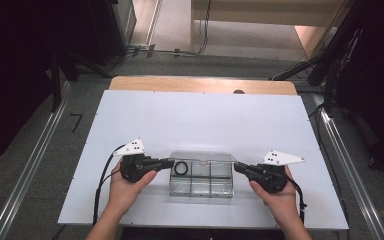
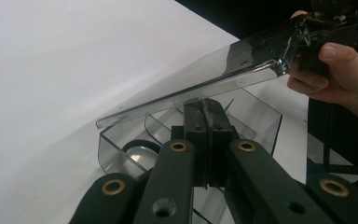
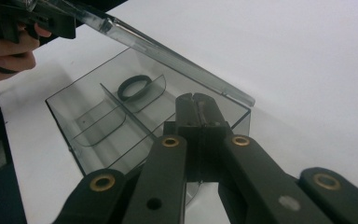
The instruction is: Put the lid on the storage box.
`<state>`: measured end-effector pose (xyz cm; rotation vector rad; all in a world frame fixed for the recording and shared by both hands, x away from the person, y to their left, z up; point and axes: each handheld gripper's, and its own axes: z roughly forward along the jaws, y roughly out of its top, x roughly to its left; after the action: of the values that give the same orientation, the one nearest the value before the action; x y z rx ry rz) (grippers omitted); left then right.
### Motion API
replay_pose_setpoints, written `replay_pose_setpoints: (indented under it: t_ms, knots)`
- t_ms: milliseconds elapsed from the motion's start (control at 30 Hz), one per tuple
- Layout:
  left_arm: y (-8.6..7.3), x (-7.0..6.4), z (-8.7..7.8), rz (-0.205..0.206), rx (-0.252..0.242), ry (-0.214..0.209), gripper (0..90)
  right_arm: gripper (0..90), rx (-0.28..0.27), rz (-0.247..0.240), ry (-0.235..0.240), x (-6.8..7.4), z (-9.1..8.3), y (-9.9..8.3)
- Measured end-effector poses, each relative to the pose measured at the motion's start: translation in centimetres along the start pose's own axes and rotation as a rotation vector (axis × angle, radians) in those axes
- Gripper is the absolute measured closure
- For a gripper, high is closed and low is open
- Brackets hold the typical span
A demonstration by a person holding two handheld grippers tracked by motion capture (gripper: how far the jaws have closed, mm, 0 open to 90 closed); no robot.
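Both claws [image 1: 169, 162] [image 1: 237, 166] at clear box [image 1: 201, 187], black ring [image 1: 180, 168] inside.

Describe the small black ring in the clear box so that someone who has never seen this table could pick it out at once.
On the white table top a clear plastic compartment box sits between the two hand-held grippers, its lid raised. The small black ring lies flat in the far compartment beside the left gripper; it is the one dark object among see-through dividers.
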<state>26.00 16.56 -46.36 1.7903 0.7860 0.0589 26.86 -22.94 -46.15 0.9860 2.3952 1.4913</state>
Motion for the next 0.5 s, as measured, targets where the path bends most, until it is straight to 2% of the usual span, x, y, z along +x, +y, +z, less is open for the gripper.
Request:
replay_pose_setpoints:
  t_ms: [500]
  knots:
    - [-1.4,-0.4,-0.3,-0.009,0.031,-0.006,90.0,87.7,0.035,0.000,0.016,0.5,-0.1,-1.2]
